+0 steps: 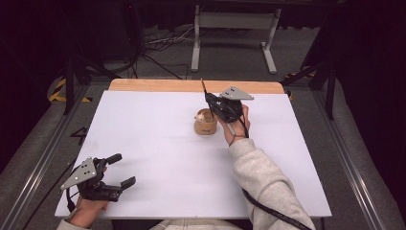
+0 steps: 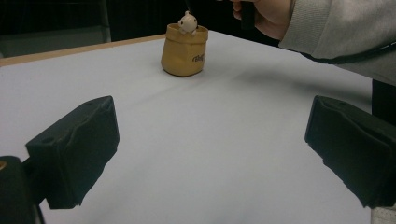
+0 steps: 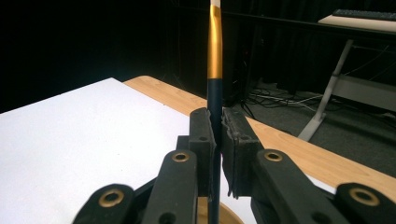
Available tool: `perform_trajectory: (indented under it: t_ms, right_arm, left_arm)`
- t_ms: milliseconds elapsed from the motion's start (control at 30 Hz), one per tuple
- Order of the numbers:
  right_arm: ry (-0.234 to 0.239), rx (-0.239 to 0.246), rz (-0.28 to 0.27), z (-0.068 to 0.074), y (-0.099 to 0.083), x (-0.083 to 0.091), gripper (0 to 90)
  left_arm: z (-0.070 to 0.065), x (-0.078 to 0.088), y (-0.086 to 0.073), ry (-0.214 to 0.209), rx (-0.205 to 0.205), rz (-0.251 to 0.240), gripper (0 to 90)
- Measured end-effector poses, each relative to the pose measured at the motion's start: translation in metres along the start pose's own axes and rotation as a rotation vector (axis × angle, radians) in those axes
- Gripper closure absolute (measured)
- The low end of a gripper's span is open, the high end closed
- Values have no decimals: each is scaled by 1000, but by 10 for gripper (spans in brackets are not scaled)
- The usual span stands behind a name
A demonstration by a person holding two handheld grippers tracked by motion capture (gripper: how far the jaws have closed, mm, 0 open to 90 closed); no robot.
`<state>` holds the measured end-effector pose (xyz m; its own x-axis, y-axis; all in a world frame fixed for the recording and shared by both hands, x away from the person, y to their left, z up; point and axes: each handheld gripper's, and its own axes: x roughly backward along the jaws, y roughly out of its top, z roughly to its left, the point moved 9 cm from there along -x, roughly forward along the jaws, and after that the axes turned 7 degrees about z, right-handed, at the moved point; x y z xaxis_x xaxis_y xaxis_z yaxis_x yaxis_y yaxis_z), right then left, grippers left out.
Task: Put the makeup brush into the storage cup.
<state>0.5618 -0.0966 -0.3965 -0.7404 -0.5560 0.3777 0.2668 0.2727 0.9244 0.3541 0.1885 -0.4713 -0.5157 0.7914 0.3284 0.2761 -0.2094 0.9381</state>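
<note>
Right tongs [image 3: 217, 140], frame centre: clamped on slim dark-blue-and-gold pen [image 3: 214, 56], upright above tan sack-shaped holder [image 1: 206, 122]. Left tongs [image 1: 120, 170], lower left: spread, empty, over white tabletop [image 1: 158, 158].

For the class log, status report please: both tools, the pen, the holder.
Right tool shut on pen, above tan holder. Left tool open, nothing between its jaws, near table front. Nothing in the way.

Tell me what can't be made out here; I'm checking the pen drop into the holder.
- Pen: top cut off by the right gripper view's upper edge; lower end hidden behind the right gripper.
- Holder: inside hidden by its wall in the high view.
- Holder's lettering: too small in the left gripper view.
</note>
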Motion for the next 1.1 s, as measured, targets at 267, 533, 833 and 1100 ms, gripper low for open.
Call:
perform_trajectory:
  t_ms: [267, 533, 833, 1100]
  right_arm:
    - [5, -14, 16, 0, -13, -7, 831]
    - [9, -27, 30, -2, -25, -9, 831]
    - [24, -57, 52, -3, -34, -8, 762]
    - [28, -71, 3, -2, -20, 2, 456]
  left_arm:
    - [0, 0, 0, 0, 0, -1, 36]
    - [0, 0, 0, -1, 0, 1, 37]
    - [0, 0, 0, -1, 0, -1, 37]
    - [0, 0, 0, -2, -5, 3, 37]
